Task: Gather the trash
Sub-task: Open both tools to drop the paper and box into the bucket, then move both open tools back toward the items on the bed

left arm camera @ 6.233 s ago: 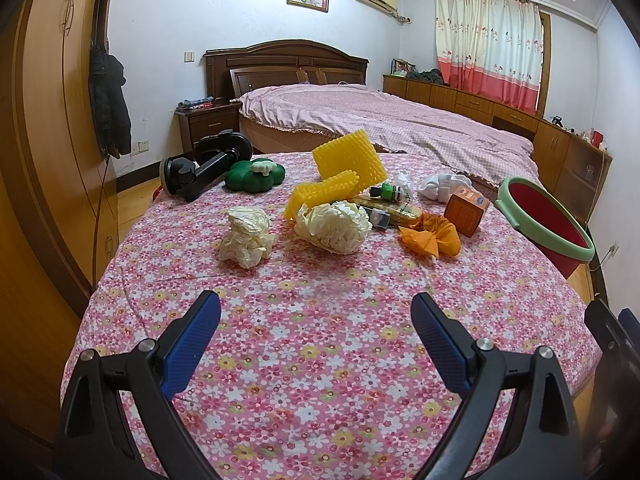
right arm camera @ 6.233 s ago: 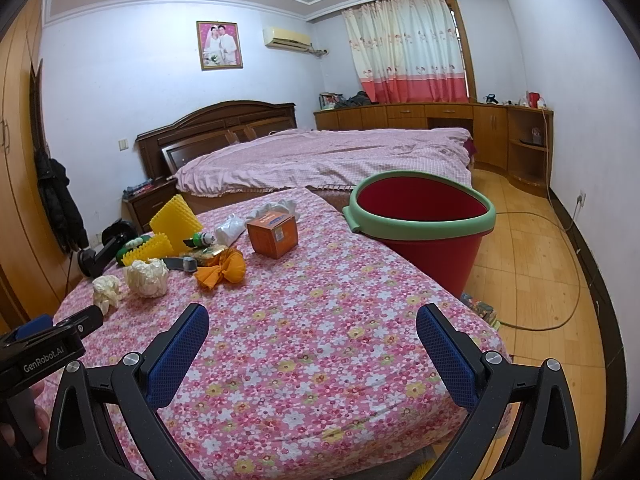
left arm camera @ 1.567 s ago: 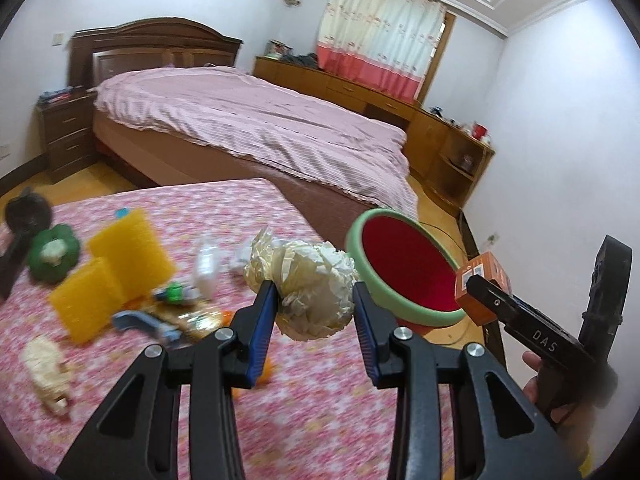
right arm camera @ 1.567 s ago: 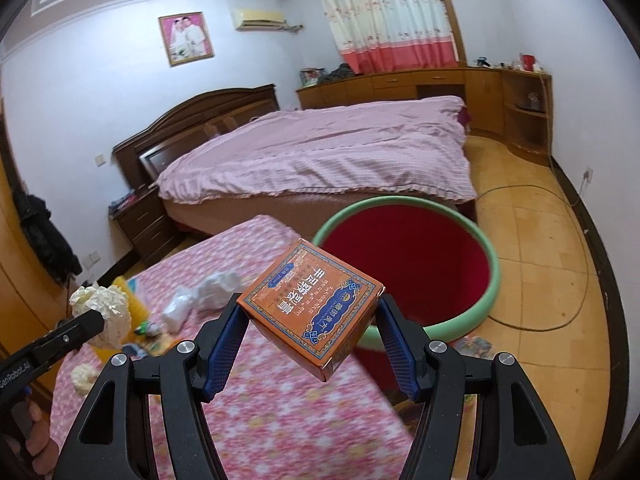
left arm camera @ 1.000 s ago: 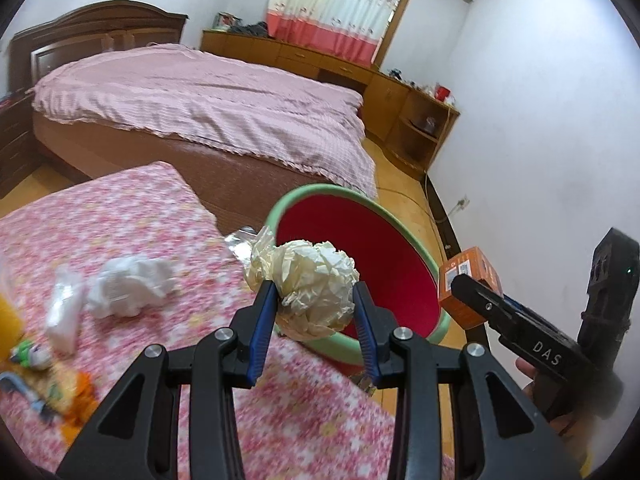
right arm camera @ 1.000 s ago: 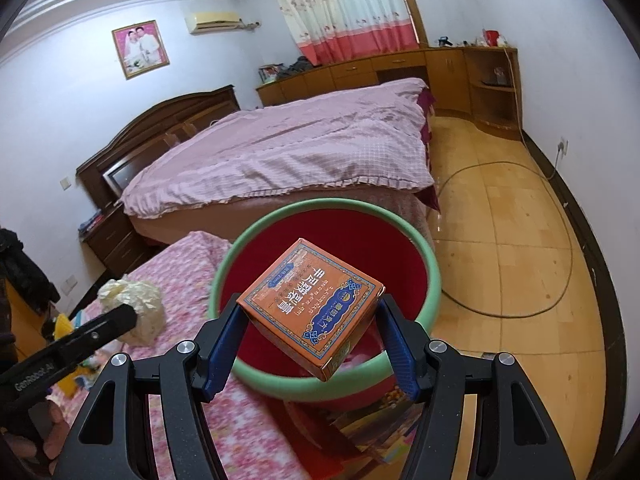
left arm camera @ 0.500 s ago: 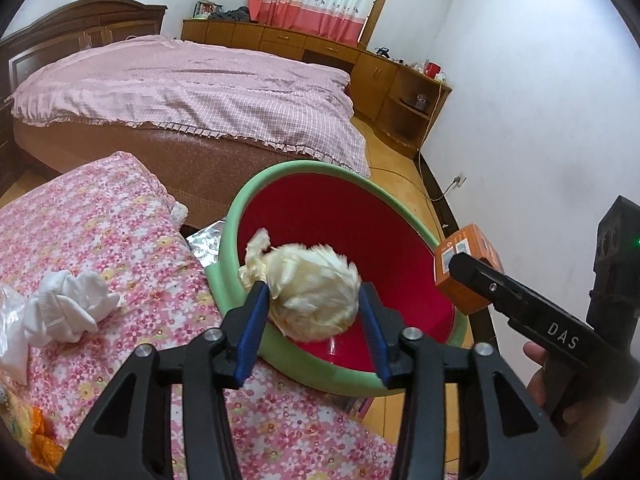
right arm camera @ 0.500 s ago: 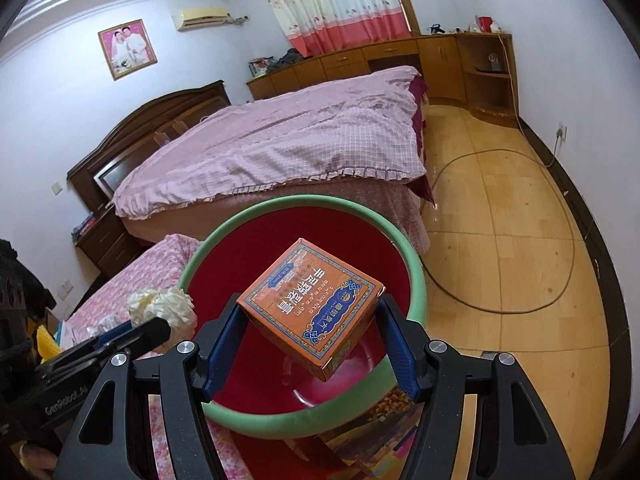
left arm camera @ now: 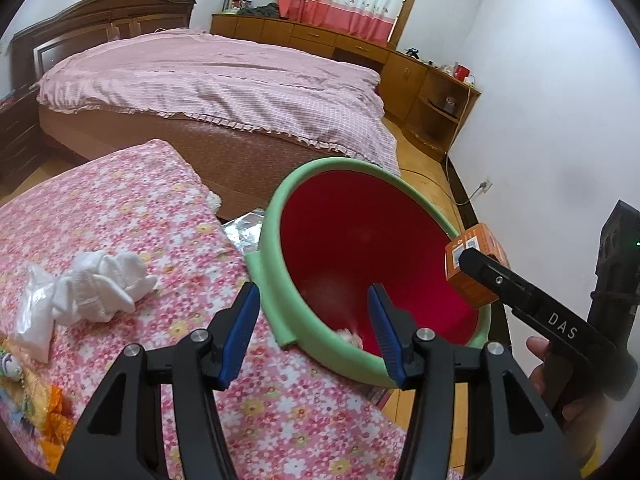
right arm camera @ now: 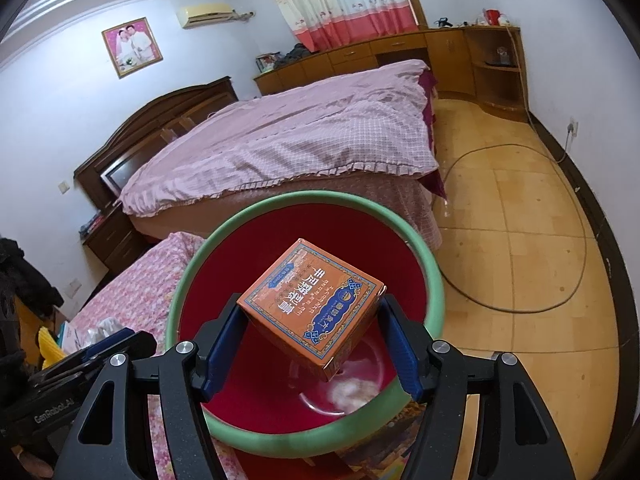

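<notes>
since half a second ago the left tongs (left arm camera: 314, 334) have just been opening, now empty; the paper wad (right arm camera: 352, 390) lies in the red bucket (right arm camera: 304, 434). right tongs (right arm camera: 312, 346) grip the orange box (right arm camera: 310, 306) directly above the bucket's mouth.

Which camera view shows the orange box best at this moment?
The right wrist view shows it best: the orange box sits close and centred, its printed top face fully visible, held in the right gripper above the red bucket. The left wrist view shows only a small corner of it at the right edge, partly hidden by that gripper.
</notes>
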A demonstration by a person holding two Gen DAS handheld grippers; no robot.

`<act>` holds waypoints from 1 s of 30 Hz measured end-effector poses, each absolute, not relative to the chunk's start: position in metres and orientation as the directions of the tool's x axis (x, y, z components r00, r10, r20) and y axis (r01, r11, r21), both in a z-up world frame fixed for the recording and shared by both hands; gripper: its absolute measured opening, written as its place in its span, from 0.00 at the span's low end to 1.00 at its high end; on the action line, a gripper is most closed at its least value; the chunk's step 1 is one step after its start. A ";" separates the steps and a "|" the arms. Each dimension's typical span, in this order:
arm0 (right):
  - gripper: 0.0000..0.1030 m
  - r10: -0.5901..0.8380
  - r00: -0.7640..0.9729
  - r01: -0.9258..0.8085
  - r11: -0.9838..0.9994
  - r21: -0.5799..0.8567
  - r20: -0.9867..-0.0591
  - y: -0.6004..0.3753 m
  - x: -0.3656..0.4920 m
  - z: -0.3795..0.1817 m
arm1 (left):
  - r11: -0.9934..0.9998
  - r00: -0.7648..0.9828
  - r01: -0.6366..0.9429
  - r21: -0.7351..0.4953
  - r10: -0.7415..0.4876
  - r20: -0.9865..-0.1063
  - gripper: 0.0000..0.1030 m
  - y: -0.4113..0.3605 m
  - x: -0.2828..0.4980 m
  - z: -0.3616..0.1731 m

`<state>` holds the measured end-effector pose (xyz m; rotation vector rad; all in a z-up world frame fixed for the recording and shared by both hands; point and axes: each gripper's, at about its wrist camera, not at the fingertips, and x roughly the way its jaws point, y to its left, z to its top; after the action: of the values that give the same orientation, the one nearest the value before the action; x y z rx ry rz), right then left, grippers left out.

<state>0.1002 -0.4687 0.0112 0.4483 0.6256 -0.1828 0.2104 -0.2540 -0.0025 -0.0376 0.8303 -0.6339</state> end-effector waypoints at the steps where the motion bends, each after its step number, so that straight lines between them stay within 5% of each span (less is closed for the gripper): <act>1: 0.67 -0.029 0.798 0.297 0.888 0.351 -0.602 -0.468 0.101 0.011 | 0.819 0.505 0.507 -0.270 -0.536 -0.677 0.54 -0.252 0.209 -0.002; 7: 0.77 -0.023 0.797 0.294 0.887 0.356 -0.603 -0.465 0.101 0.010 | 0.828 0.517 0.491 -0.270 -0.527 -0.675 0.54 -0.242 0.203 0.003; 30: 0.77 -0.001 0.827 0.245 0.901 0.358 -0.562 -0.415 0.061 0.041 | 0.864 0.575 0.422 -0.275 -0.490 -0.656 0.54 -0.173 0.165 0.035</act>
<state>0.0606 -0.4146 0.0409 0.4349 0.5870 -0.1347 0.1647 -0.1729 0.0351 -0.0915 0.7959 -0.5350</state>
